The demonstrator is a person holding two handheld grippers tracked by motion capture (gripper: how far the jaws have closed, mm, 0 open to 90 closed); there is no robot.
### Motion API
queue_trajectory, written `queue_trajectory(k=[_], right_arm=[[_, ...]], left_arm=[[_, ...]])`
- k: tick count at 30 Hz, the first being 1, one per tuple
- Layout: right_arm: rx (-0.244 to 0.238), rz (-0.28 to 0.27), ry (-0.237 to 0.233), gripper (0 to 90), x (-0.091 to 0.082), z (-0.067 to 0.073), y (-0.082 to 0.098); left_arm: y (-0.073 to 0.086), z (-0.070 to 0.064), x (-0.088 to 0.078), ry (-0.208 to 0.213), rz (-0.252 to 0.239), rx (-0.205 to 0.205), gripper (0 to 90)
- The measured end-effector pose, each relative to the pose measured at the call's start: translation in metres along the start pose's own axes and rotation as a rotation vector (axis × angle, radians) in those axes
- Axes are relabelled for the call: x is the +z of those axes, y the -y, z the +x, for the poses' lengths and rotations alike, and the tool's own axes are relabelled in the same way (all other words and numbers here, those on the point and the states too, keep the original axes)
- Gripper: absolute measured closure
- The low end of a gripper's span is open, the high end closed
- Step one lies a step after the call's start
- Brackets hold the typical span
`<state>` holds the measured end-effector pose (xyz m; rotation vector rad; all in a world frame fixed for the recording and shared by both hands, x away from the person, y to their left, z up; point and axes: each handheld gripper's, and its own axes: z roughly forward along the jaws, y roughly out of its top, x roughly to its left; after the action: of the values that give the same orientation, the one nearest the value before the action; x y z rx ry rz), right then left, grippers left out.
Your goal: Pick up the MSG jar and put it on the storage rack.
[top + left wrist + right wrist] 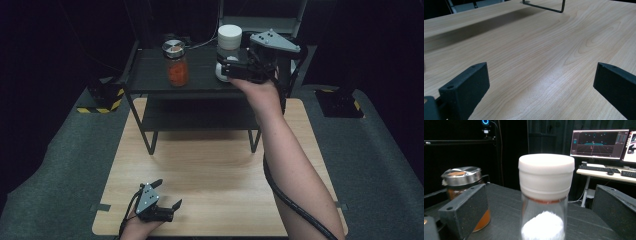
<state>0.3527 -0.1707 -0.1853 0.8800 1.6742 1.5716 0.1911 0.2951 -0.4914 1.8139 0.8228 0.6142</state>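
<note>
A clear jar with a white lid (229, 37) and white powder inside stands on the top of a black rack (150, 75), at its right side. My right gripper (225, 65) is level with it, and in the right gripper view the jar (546, 195) stands between the open jaws with a gap on each side. A jar of orange contents with a metal lid (176, 62) stands to its left on the same shelf (461, 180). My left gripper (169, 194) rests open low over the wooden table (210, 170) near its front left, with bare wood between its jaws (541, 80).
The rack has a lower shelf (195, 115) and thin legs that stand on the table's far half; one foot (544, 7) is visible in the left gripper view. Grey carpet surrounds the table. Behind the rack are a desk with monitors (599, 143) and a keyboard.
</note>
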Motion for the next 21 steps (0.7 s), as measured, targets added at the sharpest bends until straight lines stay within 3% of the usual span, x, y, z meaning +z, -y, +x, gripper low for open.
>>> queue_trajectory(k=[12,21], right_arm=[[-0.012,-0.001,-0.050,0.1,-0.021,0.005,0.020],[-0.053,0.000,-0.073,0.1,-0.037,0.011,0.039]], left_arm=[[0.000,-0.002,0.000,-0.005,0.000,0.013,0.6],[0.000,-0.001,0.000,-0.003,0.000,0.011,0.6]])
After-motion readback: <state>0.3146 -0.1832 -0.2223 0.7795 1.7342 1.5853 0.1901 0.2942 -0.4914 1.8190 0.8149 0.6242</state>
